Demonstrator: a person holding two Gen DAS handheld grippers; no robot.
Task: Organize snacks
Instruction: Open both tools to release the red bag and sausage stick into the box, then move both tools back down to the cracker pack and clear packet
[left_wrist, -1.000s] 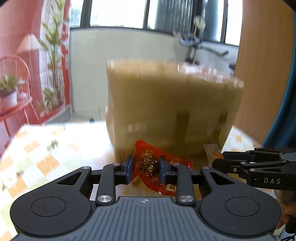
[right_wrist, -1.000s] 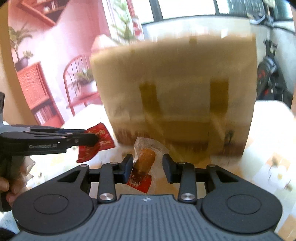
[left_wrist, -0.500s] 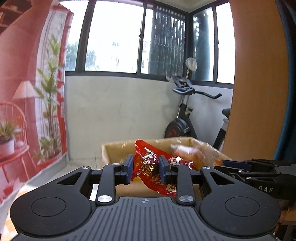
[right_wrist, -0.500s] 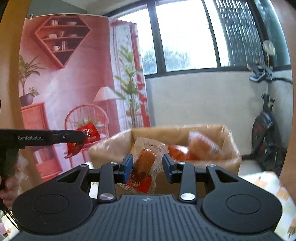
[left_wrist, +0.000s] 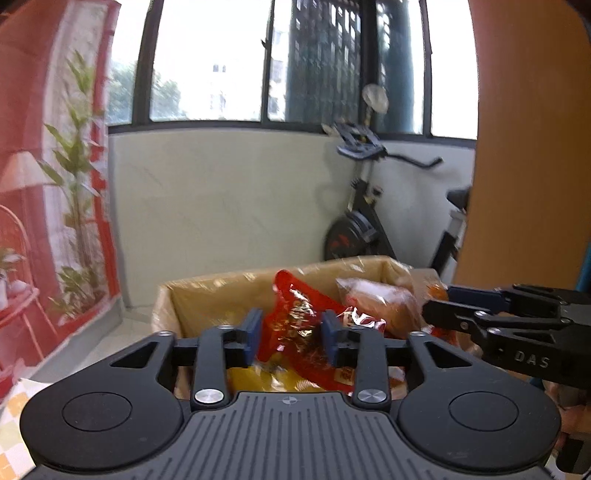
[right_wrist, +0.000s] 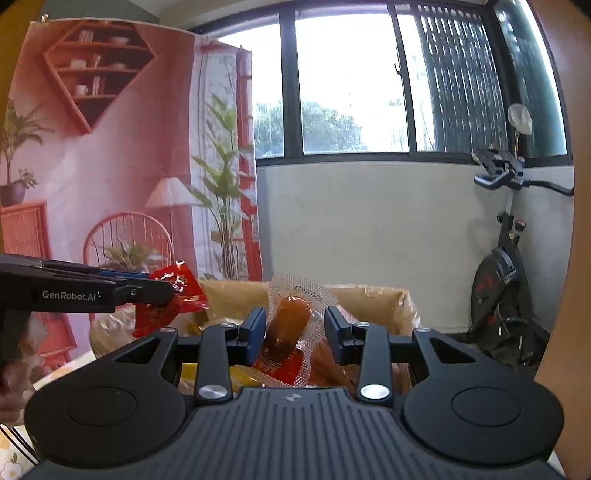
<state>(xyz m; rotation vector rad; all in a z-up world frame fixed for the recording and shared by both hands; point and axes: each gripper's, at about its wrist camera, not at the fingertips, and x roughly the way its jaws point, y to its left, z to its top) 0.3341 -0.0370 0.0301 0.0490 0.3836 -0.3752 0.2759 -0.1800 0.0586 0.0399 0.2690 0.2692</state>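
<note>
My left gripper (left_wrist: 291, 334) is shut on a red foil snack packet (left_wrist: 299, 325) and holds it over the near rim of a plastic-lined cardboard box (left_wrist: 207, 295). My right gripper (right_wrist: 295, 334) is shut on a clear vacuum pack with an orange sausage (right_wrist: 290, 325), also over the box (right_wrist: 373, 295). Each gripper shows in the other view: the right one (left_wrist: 443, 306) at the right edge, the left one (right_wrist: 162, 293) at the left with its red packet (right_wrist: 173, 299). The box holds several snack bags (left_wrist: 380, 302).
A checkered tablecloth (left_wrist: 11, 417) shows at the lower left. Behind the box are a pale wall, windows and an exercise bike (right_wrist: 506, 280). A red printed backdrop (right_wrist: 110, 166) hangs at left. A wooden panel (left_wrist: 524, 147) stands at right.
Both grippers rose from table level beside the box to above its rim, each keeping its packet. The box's open top and contents came into view.
</note>
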